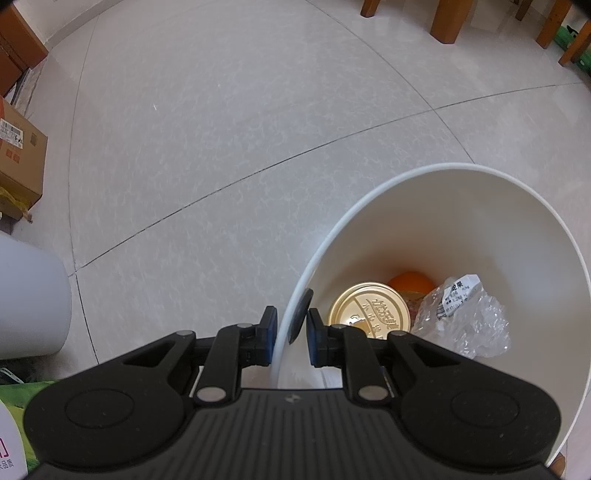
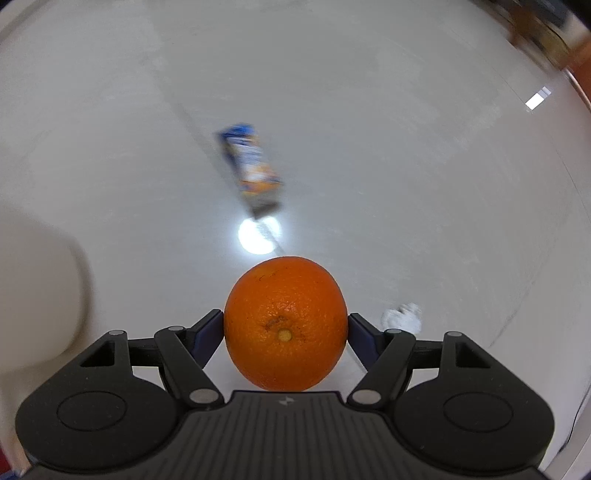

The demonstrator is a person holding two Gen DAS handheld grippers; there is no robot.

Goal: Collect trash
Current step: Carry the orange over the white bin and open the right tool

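1. The left hand-held gripper (image 1: 291, 334) is pinched narrow on the rim of the white bin (image 1: 369, 206), one pad outside the wall and one inside, pointing steeply down.
2. The bin fills the 4 o'clock part of the left wrist view, standing on the pale tiled floor (image 1: 221, 129).
3. Down in the bin: a gold-lidded can (image 1: 369, 310) at the bottom, an orange fruit (image 1: 410, 282) just beyond it toward 12 o'clock, and crumpled clear plastic (image 1: 465, 321) with a printed label lying at the can's 3 o'clock.
4. A cardboard box (image 1: 20, 158) sits at the 9 o'clock edge; wooden furniture legs (image 1: 450, 18) line the 1 o'clock corner.
5. The right hand-held gripper (image 2: 285, 332) holds an orange (image 2: 285, 323), both pads pressed against its sides, stem end facing the camera.
6. Below it, blurred, a blue and orange wrapper (image 2: 251, 166) lies on the floor at 12 o'clock from the orange.
7. A small white crumpled scrap (image 2: 402, 317) lies on the floor at 3 o'clock, just beside the right pad in the picture.
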